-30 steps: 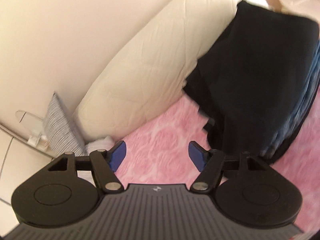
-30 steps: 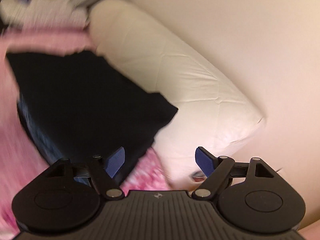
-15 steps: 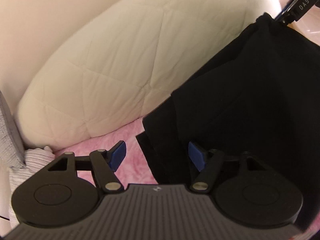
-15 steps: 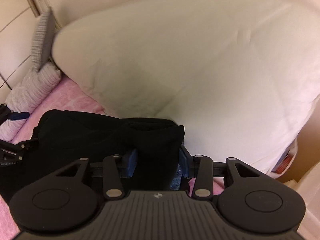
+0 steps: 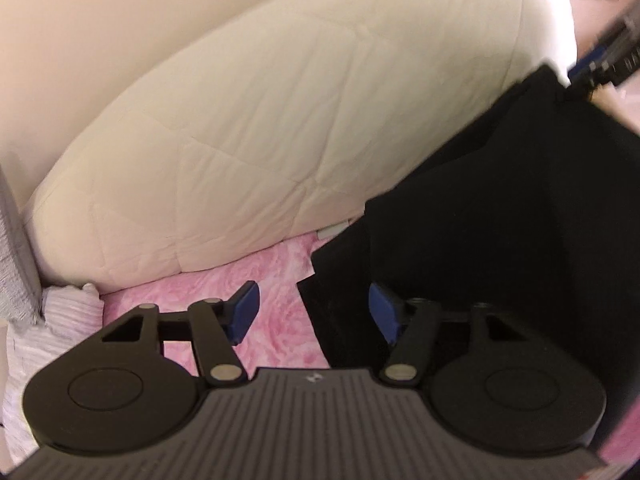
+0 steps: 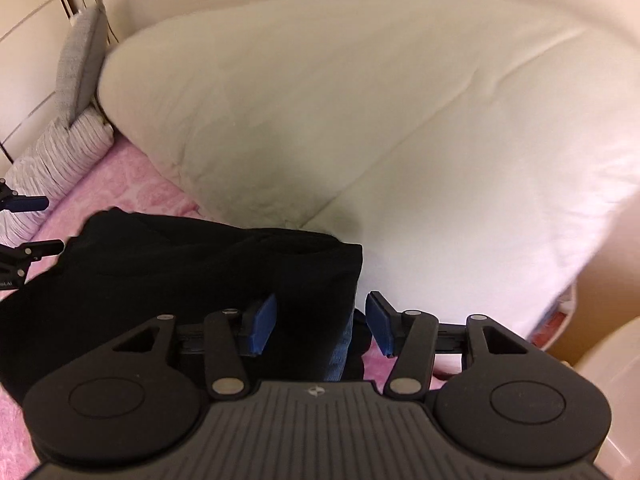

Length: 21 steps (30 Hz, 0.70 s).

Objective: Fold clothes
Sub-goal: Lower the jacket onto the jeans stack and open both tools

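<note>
- Nearest, left gripper (image 5: 312,312): jaws spread wide, gripping nothing, low over the pink bedspread (image 5: 276,272); a corner of the black garment (image 5: 500,240) between the blue pads, nearer the right-hand one.
- Right gripper (image 6: 320,324): jaws parted around a bunched fold of the same black garment, with a strip of blue fabric (image 6: 340,356) under it; pads not pressed on the cloth.
- Garment spread on the bedspread, its far edge against the large cream quilted pillow (image 5: 280,140).
- Beyond, left of the pillow: a pale ribbed cloth (image 6: 60,152) and a grey cushion (image 6: 78,60) propped at the wall.
</note>
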Available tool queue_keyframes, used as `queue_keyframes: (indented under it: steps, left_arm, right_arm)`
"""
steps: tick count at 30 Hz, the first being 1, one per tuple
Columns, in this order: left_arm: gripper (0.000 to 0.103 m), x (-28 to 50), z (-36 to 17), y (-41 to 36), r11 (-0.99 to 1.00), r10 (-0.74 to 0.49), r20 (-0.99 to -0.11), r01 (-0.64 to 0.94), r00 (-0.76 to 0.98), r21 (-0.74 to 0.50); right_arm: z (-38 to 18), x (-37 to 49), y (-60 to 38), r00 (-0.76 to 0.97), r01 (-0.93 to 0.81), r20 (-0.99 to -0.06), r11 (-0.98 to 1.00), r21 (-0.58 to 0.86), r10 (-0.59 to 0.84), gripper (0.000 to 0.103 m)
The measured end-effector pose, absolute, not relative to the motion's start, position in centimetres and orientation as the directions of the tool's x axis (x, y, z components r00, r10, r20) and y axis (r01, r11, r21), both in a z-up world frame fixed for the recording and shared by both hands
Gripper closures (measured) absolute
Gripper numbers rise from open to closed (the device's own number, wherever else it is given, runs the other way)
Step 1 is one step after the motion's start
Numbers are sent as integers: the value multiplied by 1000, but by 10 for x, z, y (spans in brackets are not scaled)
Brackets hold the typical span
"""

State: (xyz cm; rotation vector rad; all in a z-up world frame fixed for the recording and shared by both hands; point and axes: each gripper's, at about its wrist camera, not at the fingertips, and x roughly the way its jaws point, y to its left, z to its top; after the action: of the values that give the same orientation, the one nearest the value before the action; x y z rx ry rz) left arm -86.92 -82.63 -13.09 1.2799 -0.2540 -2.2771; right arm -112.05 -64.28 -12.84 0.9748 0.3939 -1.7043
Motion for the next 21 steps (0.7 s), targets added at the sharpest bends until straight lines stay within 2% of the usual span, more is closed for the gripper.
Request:
queue_keyframes:
  steps: [3,7,11,15,21]
  left_arm:
    - [45,-852,-114,-807,-871,-480,-742,353,-468,341]
    - [45,-842,-131,-775,-893,-441,-782,301,-440,335]
    - [44,-841,-167,-766,-890,-448,-812,270,-374,366]
    - [41,-844,-160,-775,-875,-456,-808,356,-373,329]
    - [45,-797,-127,-749,-800,-529,-778,505,-340,323]
  right_arm:
    - [-118,-1096,-621,-68,922,-751,-330,204,-656,50]
    - [-133,-1057,-621,4,936,-777,-270,224,-630,50]
    - [-154,-1035,-625,19,949,-800,-241,204,-600,39]
    - [-142,-1024,-607,-6,943,-787,-266,201,-617,40]
    - [-123,-1003,-573,-43,921,-774,-325,214,-632,40]
